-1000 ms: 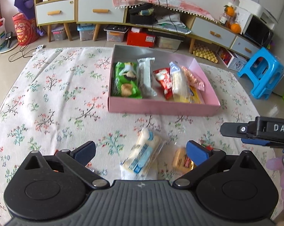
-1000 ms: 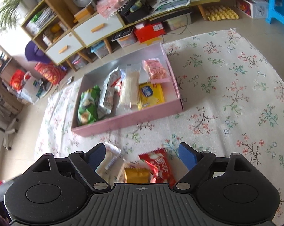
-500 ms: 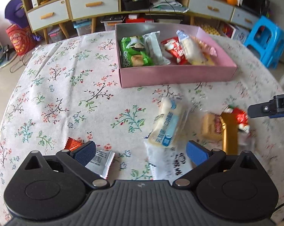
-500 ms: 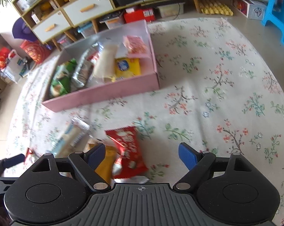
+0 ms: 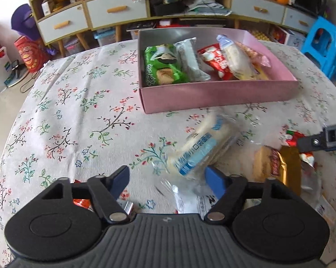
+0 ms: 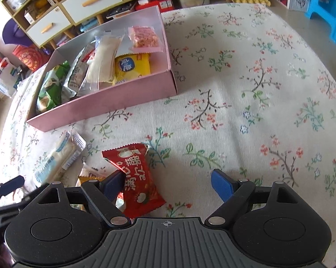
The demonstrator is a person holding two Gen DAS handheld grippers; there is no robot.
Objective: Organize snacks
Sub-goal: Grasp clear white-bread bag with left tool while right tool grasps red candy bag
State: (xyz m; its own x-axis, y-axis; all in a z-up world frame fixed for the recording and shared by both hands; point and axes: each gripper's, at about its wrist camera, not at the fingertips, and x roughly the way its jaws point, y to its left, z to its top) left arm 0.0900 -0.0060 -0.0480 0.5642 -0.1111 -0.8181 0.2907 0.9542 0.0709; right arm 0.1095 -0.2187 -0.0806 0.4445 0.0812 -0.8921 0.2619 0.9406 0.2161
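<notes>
A floral-clothed tabletop (image 5: 78,102) carries a pink box (image 5: 217,93) holding a green biscuit pack (image 5: 163,67), a silver pack, a red packet and pale cake. Loose snacks lie before it: a white-blue cake (image 5: 201,149), a red packet (image 6: 136,176). Left tongs (image 5: 168,179) and right tongs (image 6: 169,185) gape wide, gripping nothing.

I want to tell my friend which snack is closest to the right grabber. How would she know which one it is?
Find the pink box on the flowery tablecloth, then look at the loose snacks in front of it. The one by the right gripper is the red packet with white Chinese writing, lying partly between the open fingers. Its neighbours are a white-and-blue bread pack and a gold-orange packet.
</notes>
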